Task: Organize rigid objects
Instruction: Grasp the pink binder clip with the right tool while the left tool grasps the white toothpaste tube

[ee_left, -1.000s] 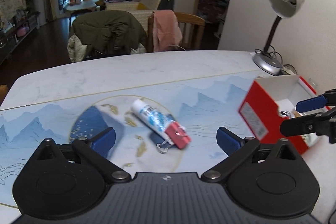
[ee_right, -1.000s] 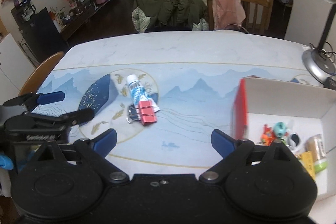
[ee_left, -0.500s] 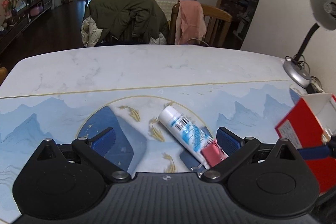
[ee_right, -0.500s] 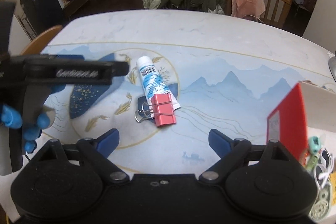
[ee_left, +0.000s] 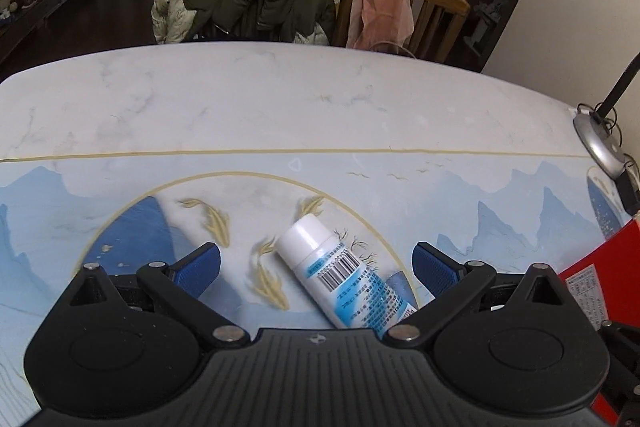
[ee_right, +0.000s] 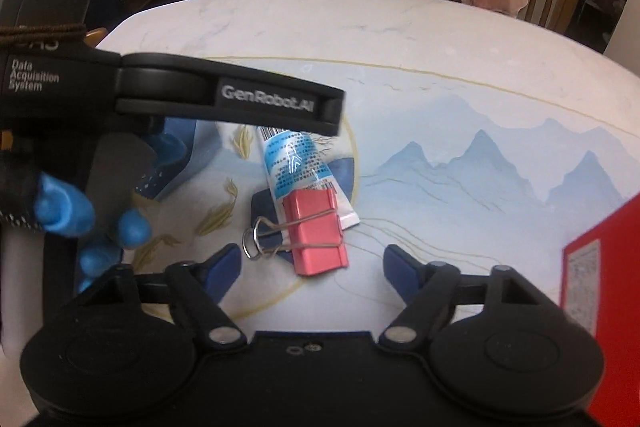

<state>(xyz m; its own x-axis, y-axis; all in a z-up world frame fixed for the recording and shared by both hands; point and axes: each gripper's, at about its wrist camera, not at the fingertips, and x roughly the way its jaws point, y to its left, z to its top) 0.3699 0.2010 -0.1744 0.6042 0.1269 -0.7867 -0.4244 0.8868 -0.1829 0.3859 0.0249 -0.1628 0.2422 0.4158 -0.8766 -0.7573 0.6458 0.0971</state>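
Reaching down toward a marble-look worktop (ee_left: 240, 115) printed with blue mountains and a gold ring, two hand-held grippers close in on one pair of things. At nine o'clock in the right wrist view, a hand in a blue glove (ee_right: 64, 209) carries the left gripper (ee_left: 316, 261), whose black arm crosses above the target. Its blue-padded fingers (ee_left: 198, 263) stand wide open and grip nothing.

Between them, toward five o'clock in the left wrist view, lies a white plastic tube with blue print and a barcode (ee_left: 340, 277). Its cap points to eleven o'clock and its flat tail is hidden under the gripper body.

In the right wrist view the tail is plain: a pink metal binder clip with wire handles (ee_right: 316, 229) is clamped across it, handles lying toward nine o'clock. The right gripper (ee_right: 312, 267) sits just short of the clip. Its fingers (ee_right: 400, 269) are closing, with the near end of the clip between them but no pad pressing on it.

At three o'clock stands a red cardboard box (ee_right: 600, 287), likely where these things belong.

To do this step well, the left fingers should probably pinch the tube's body and hold it down. The right should take the clip squarely across its flat sides, not its springy wires. The tube is slick, so a slow, centred squeeze seems safest.
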